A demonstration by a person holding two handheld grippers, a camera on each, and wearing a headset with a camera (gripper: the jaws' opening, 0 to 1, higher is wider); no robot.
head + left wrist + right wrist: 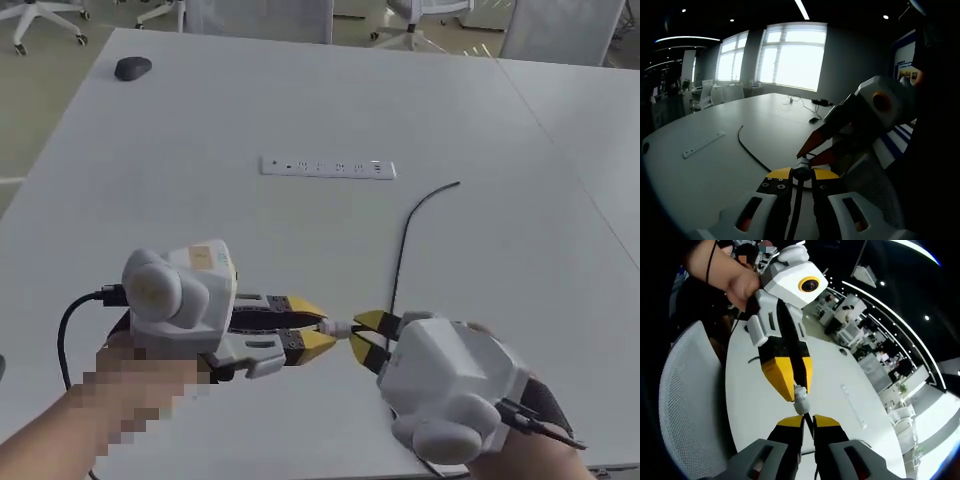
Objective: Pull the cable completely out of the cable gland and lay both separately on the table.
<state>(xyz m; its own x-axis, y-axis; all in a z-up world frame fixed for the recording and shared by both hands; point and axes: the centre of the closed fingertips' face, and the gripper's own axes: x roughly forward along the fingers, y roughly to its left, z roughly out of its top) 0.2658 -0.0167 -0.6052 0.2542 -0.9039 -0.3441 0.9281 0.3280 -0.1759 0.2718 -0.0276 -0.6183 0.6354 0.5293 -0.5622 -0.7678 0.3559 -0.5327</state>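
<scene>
Cable (pixel 401 250), thin, black, exits small white cable gland (pixel 337 327).

Two grippers: the left gripper (pixel 318 330) and the right gripper (pixel 362 336). One cable (pixel 402 250). One cable gland (pixel 338 328). One power strip (pixel 328 168). One mouse (pixel 133 68). One table (pixel 200 200) carrying them. Beyond it are office chairs (pixel 45 20), probably three, cropped by the edge.

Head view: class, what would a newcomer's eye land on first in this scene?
The left gripper and right gripper meeting tip to tip at the near edge of the white table, the small white cable gland between them. Next, the black cable curving away across it towards the power strip.
</scene>
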